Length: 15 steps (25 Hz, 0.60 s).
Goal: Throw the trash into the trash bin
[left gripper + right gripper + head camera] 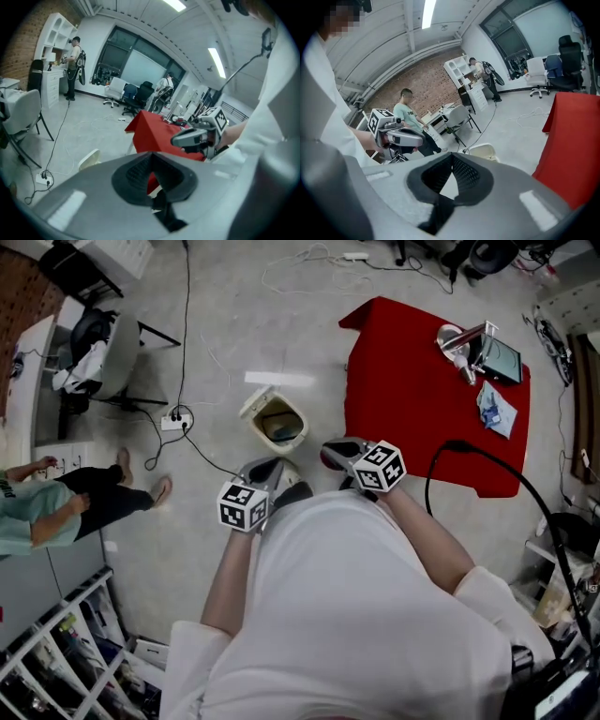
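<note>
A cream trash bin (274,420) with its lid up stands on the floor left of the red-clothed table (412,418). Crumpled bluish trash (494,411) lies near the table's right edge. I hold both grippers close to my chest, above the floor between bin and table. My left gripper (270,467) is shut and empty; its own view shows the jaws meeting (151,157), with the bin lid (89,159) beyond. My right gripper (332,452) is also shut with nothing in it (451,157), and the bin (483,151) lies ahead of it.
A white cup (455,338) and a tablet-like device (497,357) sit on the table. A person (56,507) sits at the left near a chair (103,352). A power strip (175,420) and cables lie on the floor. A thick black cable (450,451) curves past the table's near side.
</note>
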Each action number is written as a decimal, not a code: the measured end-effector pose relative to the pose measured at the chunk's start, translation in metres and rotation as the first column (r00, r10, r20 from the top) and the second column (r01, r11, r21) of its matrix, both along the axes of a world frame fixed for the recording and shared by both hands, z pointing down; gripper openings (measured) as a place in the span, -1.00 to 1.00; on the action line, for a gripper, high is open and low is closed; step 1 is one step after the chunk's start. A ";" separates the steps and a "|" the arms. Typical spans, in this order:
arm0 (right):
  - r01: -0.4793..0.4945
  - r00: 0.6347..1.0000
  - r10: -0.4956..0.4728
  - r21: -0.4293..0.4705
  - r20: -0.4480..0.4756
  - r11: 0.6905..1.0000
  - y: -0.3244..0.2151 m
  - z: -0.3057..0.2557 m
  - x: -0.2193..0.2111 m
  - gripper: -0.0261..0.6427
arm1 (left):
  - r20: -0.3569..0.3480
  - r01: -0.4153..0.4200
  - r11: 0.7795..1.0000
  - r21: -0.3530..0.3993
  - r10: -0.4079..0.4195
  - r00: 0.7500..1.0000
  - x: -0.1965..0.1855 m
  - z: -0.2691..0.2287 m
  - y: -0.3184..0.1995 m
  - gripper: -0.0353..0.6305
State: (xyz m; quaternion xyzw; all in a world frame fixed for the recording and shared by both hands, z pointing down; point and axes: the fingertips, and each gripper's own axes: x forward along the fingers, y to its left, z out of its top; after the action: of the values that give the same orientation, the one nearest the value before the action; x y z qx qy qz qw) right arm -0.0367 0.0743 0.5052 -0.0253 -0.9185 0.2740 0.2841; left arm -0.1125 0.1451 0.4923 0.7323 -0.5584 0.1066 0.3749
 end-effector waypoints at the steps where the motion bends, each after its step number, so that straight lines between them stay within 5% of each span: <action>1: -0.004 1.000 0.004 0.006 0.001 1.000 0.000 -0.001 0.002 -0.91 | -0.003 -0.011 1.000 0.013 0.011 1.000 0.003 -0.003 -0.002 -0.88; 5: -0.038 0.999 0.038 0.028 0.009 0.999 -0.011 -0.004 0.017 -0.91 | -0.016 -0.048 0.996 0.071 0.049 0.999 0.020 -0.014 -0.021 -0.88; 15: -0.186 0.982 0.186 0.042 -0.006 0.982 -0.060 -0.002 0.091 -0.89 | -0.017 -0.161 0.984 0.077 0.162 0.987 0.086 -0.016 -0.073 -0.88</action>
State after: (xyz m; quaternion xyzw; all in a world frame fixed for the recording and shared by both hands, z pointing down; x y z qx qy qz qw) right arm 0.0542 0.0144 0.5034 0.0679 -0.9210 0.2802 0.2620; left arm -0.0263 0.0718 0.4767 0.7899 -0.4965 0.1071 0.3435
